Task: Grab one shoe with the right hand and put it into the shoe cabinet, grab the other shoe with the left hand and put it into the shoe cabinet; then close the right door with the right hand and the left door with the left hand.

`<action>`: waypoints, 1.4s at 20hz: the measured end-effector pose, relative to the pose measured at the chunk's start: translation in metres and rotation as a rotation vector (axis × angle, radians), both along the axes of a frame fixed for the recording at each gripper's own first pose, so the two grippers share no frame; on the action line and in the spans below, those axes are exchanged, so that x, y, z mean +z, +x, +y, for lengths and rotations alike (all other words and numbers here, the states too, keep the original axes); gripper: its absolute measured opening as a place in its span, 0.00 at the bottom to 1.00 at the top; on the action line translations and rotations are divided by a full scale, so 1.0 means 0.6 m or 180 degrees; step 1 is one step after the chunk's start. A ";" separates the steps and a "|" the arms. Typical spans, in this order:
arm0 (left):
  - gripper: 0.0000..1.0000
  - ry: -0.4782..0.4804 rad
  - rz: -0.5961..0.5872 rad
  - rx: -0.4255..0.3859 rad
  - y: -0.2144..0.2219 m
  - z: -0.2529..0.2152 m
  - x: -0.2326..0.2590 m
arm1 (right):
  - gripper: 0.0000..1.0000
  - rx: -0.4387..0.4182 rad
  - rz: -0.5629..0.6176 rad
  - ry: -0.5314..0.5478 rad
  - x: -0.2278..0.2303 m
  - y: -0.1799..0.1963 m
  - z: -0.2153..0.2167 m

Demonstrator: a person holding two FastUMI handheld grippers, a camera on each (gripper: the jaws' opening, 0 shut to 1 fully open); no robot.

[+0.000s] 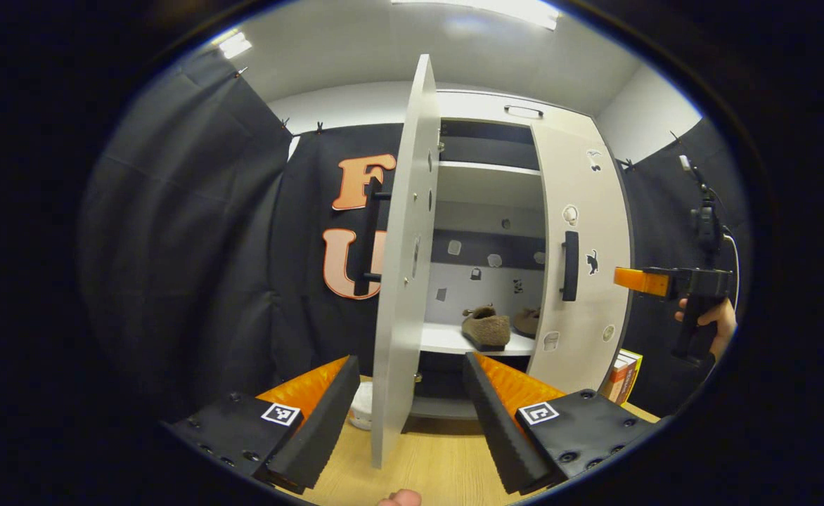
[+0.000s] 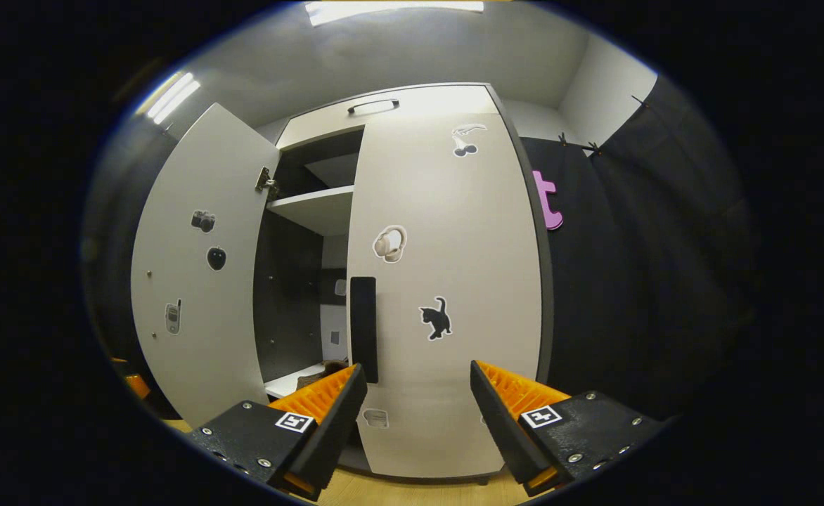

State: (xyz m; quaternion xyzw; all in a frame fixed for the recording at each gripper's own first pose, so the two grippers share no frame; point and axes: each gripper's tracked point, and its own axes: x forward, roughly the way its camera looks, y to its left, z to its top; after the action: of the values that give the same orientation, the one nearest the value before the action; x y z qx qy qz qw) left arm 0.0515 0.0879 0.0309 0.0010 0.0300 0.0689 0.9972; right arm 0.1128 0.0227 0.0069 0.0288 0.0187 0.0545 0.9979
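Both shoes [image 1: 488, 329] sit on the cabinet's [image 1: 482, 105] lower shelf [image 1: 443, 341], toward its front edge; right door [image 2: 447, 281] looks shut, left door [image 1: 405, 267] stands wide open; my left gripper [image 1: 410, 411] straddles that door's edge, jaws wide; right gripper [image 2: 415, 407] faces the shut door, jaws wide too.

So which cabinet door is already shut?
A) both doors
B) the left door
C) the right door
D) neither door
C: in the left gripper view the right door lies flat against the cabinet, while the left door still swings out, showing both shoes on the shelf.
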 end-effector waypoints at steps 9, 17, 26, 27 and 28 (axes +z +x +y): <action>0.94 0.0221 -0.0055 0.0501 0.052 0.161 0.071 | 0.92 -0.0207 0.0029 0.0043 -0.001 -0.052 -0.058; 0.97 0.0594 -0.0261 0.0457 0.144 0.184 0.134 | 0.92 -0.0199 0.0027 0.0052 -0.003 -0.055 -0.062; 0.92 0.0311 -0.0237 0.0339 0.146 0.169 0.133 | 0.92 -0.0148 0.0017 0.0200 -0.005 -0.046 -0.068; 0.90 0.0316 -0.0240 0.0306 0.146 0.161 0.134 | 0.92 -0.0139 0.0017 0.0207 -0.004 -0.046 -0.069; 0.90 0.0341 -0.0246 0.0252 0.141 0.142 0.132 | 0.92 -0.0127 0.0018 0.0216 -0.002 -0.044 -0.070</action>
State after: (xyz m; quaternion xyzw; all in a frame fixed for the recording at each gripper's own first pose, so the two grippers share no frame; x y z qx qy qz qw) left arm 0.1360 0.1732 0.1104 0.0506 -0.0123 0.1098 0.9926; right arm 0.0861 -0.0193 0.0057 0.0631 0.0190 0.0352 0.9972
